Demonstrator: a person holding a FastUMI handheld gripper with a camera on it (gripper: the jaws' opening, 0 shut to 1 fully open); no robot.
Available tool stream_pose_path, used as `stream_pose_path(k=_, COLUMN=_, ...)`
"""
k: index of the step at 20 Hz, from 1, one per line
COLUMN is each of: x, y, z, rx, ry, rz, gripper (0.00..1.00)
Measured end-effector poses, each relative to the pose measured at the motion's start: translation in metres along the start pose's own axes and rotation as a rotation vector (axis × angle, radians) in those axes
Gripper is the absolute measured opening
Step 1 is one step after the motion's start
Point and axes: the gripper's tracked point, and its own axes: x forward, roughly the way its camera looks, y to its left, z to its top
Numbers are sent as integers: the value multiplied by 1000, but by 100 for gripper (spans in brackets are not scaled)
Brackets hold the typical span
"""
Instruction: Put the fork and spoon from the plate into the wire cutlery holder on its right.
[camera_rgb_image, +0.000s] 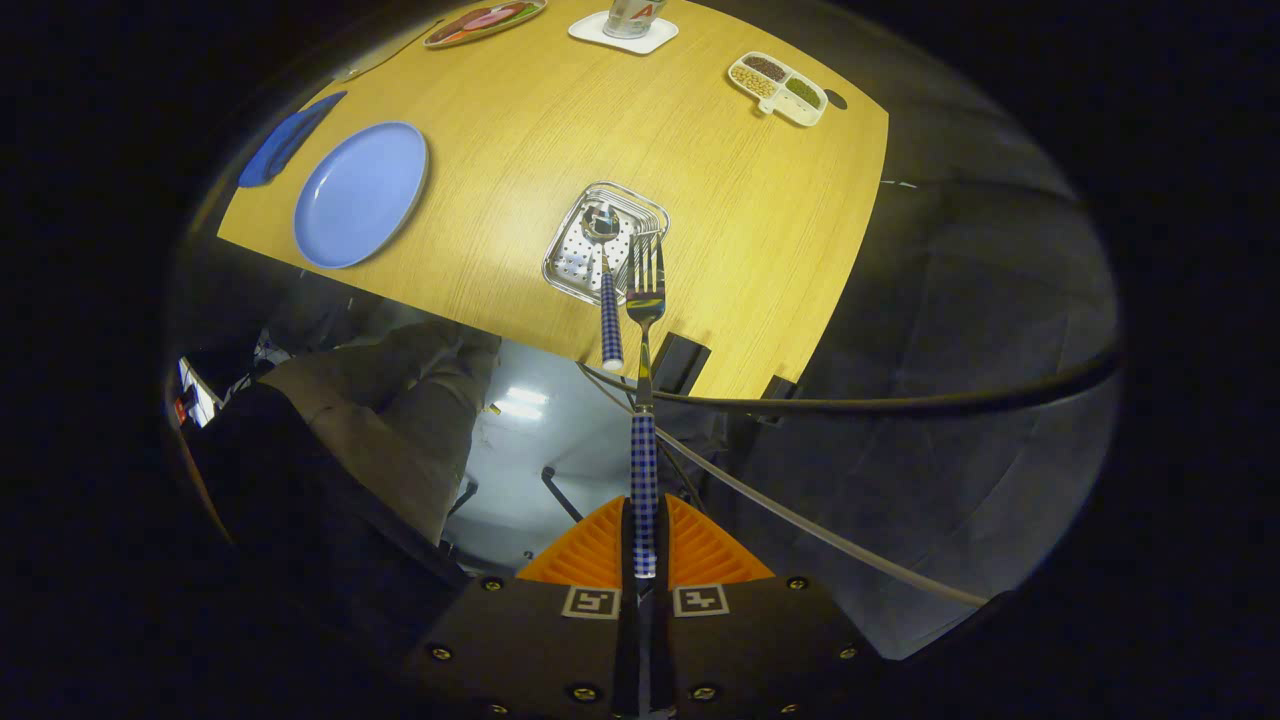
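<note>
Checked blue-and-white handle, steel tines: the fork is held fast in the gripper, both fingers pressed against the handle with barely a gap between them. It is pointed straight out ahead of the fingers, tines far forward, the head seen just over the near right corner of the wire cutlery holder. Whether the tines are already inside the holder or just above it cannot be told from this angle.

Inside the holder the spoon is seen, bowl down on the perforated base, its matching checked handle sticking out toward the fingers and lying just left of the fork, close beside it.

Well off to the left of the holder, the blue plate is found on the wooden table, with a folded blue cloth beyond its left side. Farther across the table a white divided dish of grains, a glass on a white coaster and an oval platter are laid out.

Below the table edge, a person's trouser legs are seen over a pale floor, and dark cables are strung across ahead of the fingers.
</note>
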Motion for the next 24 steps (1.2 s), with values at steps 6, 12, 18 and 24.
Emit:
stream_pose_path(k=6, x=17, y=-8, z=30, rx=-142, ry=97, rz=-3, gripper=5)
stream_pose_path(k=12, x=23, y=-16, z=64, rx=-283, ry=206, rz=-51, gripper=5)
stream_pose_path(k=18, x=31, y=-16, z=85, rx=-356, ry=282, rz=-64, gripper=5)
stream_pose_path(k=24, x=39, y=-16, z=96, rx=-361, ry=341, rz=-52, gripper=10)
